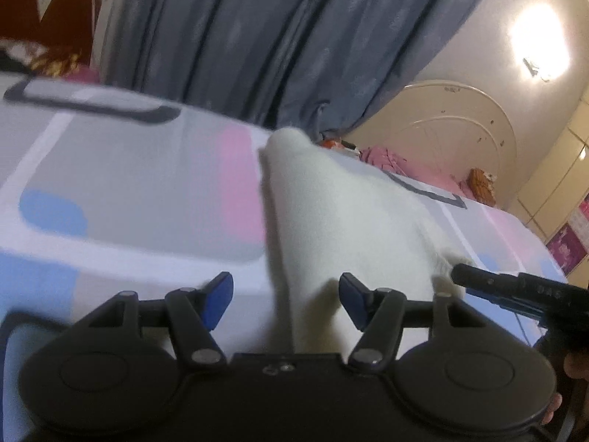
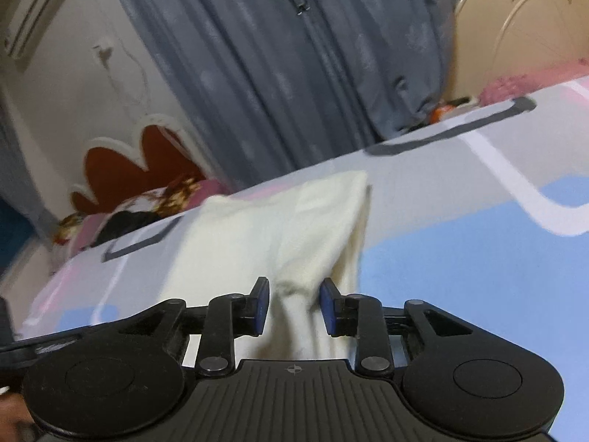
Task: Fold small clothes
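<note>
A small white garment lies on the patterned bed sheet, stretching away from both grippers. My left gripper is open, its blue-padded fingers spread wide on either side of the garment's near edge. My right gripper is open with a narrower gap, and a fold of the same white garment sits between its pads without being pinched. The right gripper also shows in the left wrist view at the right, touching the garment's right corner.
The bed sheet has grey, pink and blue blocks. Grey-blue curtains hang behind the bed. A cream headboard and pink bedding are at one end, a red-and-white headboard with pillows at the other.
</note>
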A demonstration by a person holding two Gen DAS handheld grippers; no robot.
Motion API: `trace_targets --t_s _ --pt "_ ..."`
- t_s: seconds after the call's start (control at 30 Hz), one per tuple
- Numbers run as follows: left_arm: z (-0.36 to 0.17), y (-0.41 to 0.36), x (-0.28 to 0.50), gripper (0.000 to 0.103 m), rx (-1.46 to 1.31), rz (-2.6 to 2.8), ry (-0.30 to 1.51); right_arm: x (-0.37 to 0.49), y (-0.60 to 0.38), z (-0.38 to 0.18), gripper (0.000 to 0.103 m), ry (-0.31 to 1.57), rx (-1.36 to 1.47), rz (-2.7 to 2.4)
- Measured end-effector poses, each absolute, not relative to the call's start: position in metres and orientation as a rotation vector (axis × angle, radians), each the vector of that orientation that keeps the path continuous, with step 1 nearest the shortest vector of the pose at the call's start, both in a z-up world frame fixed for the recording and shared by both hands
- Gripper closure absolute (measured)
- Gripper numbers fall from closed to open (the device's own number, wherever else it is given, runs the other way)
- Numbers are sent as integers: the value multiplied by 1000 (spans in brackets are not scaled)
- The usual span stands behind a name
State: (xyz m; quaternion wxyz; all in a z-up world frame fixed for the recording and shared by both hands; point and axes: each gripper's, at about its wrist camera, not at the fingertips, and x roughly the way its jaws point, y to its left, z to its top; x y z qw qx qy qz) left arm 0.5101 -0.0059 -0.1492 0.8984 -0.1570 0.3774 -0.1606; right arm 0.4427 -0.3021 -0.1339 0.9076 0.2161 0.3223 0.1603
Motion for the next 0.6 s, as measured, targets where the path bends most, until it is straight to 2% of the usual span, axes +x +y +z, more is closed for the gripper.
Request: trace_targets --t_s 0.27,0.6 --pt "-161 -16 477 40 -255 -318 788 402 -292 -156 74 735 422 331" --pt "-161 -24 462 40 -183 -327 787 381 -282 -152 73 763 326 321"
